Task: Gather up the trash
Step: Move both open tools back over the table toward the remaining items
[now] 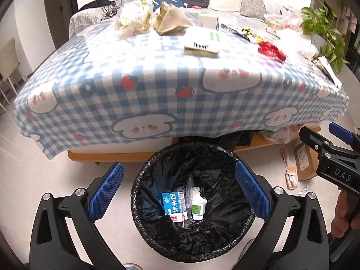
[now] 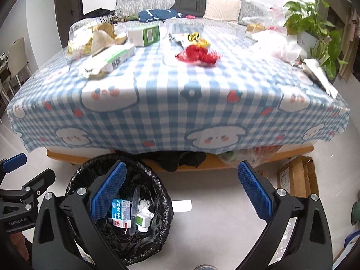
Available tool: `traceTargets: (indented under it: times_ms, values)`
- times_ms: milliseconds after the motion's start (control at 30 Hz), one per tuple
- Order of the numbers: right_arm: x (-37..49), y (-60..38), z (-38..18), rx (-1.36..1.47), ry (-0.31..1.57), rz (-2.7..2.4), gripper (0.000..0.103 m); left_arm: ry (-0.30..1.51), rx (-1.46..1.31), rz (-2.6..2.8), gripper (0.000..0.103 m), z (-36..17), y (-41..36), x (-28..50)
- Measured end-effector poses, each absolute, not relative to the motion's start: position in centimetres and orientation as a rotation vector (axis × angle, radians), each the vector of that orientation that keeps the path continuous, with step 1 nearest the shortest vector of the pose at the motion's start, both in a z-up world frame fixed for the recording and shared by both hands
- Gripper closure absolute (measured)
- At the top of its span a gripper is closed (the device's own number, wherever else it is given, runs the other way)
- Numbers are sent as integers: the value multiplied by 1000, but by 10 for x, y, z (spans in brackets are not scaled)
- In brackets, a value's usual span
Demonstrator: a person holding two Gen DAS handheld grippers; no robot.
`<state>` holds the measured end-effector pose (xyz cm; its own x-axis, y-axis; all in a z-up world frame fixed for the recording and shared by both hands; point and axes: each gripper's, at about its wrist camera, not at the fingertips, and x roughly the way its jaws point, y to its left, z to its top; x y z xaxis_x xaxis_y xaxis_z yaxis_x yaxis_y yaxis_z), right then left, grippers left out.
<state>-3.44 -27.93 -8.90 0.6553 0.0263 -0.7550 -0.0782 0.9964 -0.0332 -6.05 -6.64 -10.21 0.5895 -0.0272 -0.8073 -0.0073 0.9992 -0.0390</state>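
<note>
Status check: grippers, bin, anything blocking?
Left gripper open, empty, over bin. Right gripper open, empty. Milk carton and small bottle in bin. Nothing blocking.

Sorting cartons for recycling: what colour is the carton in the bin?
Blue and white, with a red patch at one end. The carton shows best in the left wrist view.

A glossy, crinkled black plastic liner (image 1: pixel 225 202) fills the bin at the lower centre of the left wrist view, holding a smooth printed paper milk carton (image 1: pixel 174 204) and a clear plastic spoon (image 1: pixel 189 186). Above it a checked tablecloth (image 1: pixel 157 103) with a slight sheen drapes over pale wood table rails (image 1: pixel 108 156), beside brown matt cardboard (image 1: pixel 303 164) at right. The gripper fingers (image 1: pixel 105 193) are matt black plastic with rough, knobbed blue pads and shiny metal bolts.
</note>
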Motion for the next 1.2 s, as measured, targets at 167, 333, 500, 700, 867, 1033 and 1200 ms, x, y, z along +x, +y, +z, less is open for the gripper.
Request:
traceTargets:
  times_ms: [167,333,500,700,867,1033,1200]
  values:
    - [-31,-282,-68,-60,815,54,8,914,-60,0,6,-83,-60,-56]
    - [-24,-289,-49,-40,787,42,8,902,-79,24,6,-70,-51,-46]
    - [-9,-292,-32,-50,762,40,8,889,-49,25,6,-56,-52,-31]
    - [18,-292,-24,-53,762,54,8,885,-41,2,6,-47,-55,-7]
    - [42,-294,-23,-50,763,48,8,897,-47,10,6,-48,-56,22]
    - [66,-294,-26,-53,776,49,8,882,-37,16,6,-43,-61,50]
    - [89,-296,-30,-70,786,45,8,886,-29,14,6,-44,-64,74]
